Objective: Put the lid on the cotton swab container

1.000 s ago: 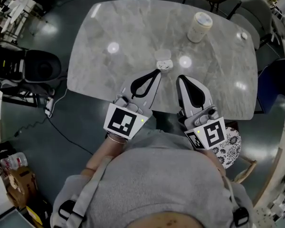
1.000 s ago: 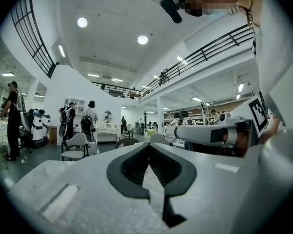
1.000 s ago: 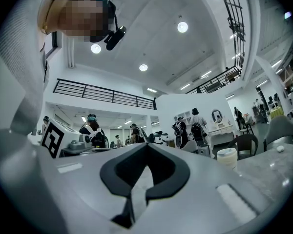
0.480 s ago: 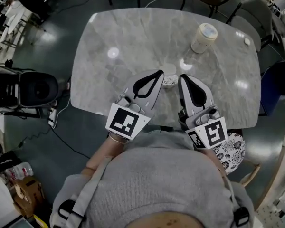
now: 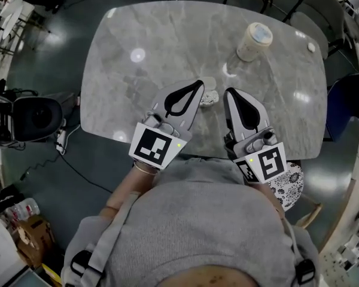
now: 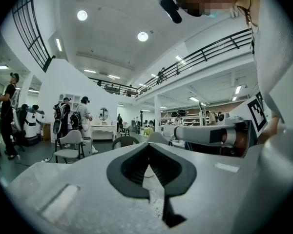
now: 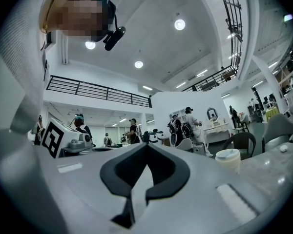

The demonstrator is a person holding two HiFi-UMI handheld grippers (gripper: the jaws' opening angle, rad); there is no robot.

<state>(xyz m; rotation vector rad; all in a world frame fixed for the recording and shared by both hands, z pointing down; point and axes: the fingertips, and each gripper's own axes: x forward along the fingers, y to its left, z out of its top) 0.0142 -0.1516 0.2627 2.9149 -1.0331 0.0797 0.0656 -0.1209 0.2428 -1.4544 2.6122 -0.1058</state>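
A small clear round container (image 5: 208, 96) stands on the grey marble table (image 5: 167, 40), near its front edge. It sits between my two grippers' tips and the left one hides part of it. My left gripper (image 5: 198, 84) is shut and holds nothing; its tip lies just left of the container. To the container's right, my right gripper (image 5: 228, 92) is also shut and empty. Each gripper view shows its own jaws closed, left (image 6: 149, 146) and right (image 7: 146, 145), with nothing between them. A tall pale lidded jar (image 5: 254, 40) stands at the far right.
A small white round thing (image 5: 312, 47) lies near the table's right edge. Chairs stand beyond the table, a dark machine (image 5: 33, 117) stands on the floor to the left, and a patterned stool (image 5: 290, 181) is beside me. The right gripper view shows the jar (image 7: 228, 160) ahead.
Both grippers have moved forward over the table's front edge. The small container, which lay beyond their tips, now sits between them. Both stay shut.
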